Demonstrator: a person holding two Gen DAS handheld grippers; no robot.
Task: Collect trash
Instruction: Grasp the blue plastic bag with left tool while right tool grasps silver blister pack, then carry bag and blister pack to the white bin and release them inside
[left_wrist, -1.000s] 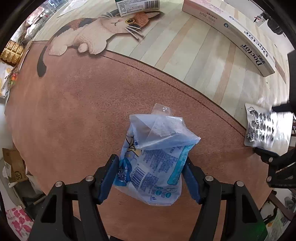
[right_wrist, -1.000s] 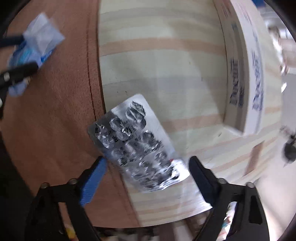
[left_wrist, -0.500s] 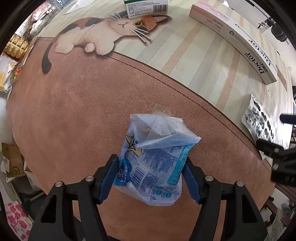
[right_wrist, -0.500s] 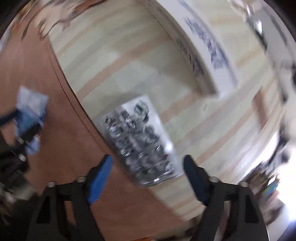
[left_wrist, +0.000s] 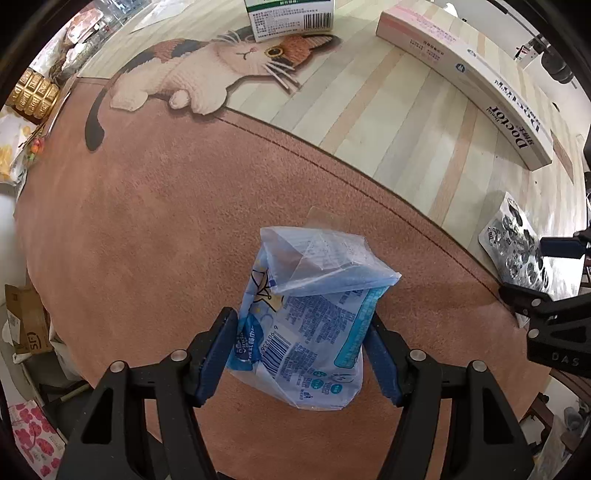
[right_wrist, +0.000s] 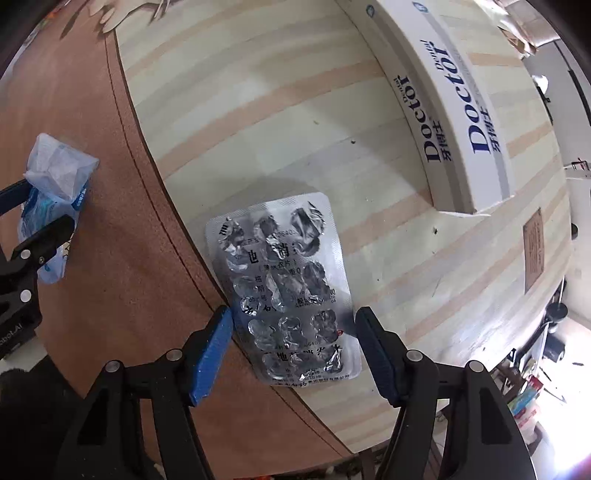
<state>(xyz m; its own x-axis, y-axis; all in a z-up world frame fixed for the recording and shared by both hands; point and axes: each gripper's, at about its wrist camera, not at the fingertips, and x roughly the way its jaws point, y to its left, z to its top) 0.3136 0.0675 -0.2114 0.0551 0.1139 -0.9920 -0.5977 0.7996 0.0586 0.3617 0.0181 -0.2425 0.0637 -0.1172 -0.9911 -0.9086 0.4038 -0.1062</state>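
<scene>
Left wrist view showed the left gripper (left_wrist: 301, 349) closed on a crumpled blue plastic wrapper (left_wrist: 308, 321), pinched at its lower half between the two blue pads and held above the brown mat (left_wrist: 155, 229) – just as it had been a second earlier, with no shift in the grip. The change was on the other side. A second before, the right gripper (right_wrist: 293, 349) had hung over the silver pill sheet (right_wrist: 286, 291) at an angle, the picture blurred with motion; now the view was sharp and the fingers sat squarely on either side of the sheet's near end, wide open and holding nothing. The sheet (its pockets looked pushed out and empty) lay flat across the seam where the brown mat met the striped mat (right_wrist: 295, 122), well short of the long white box (right_wrist: 458, 110) marked "Doctor". Whether the pads were already touching the sheet's edges could not be told – they looked just beside them. With the first piece of trash secured and the second one lined up, the step in hand seemed to be closing on the sheet; being thin and flat, it might slide or buckle rather than lift cleanly.
</scene>
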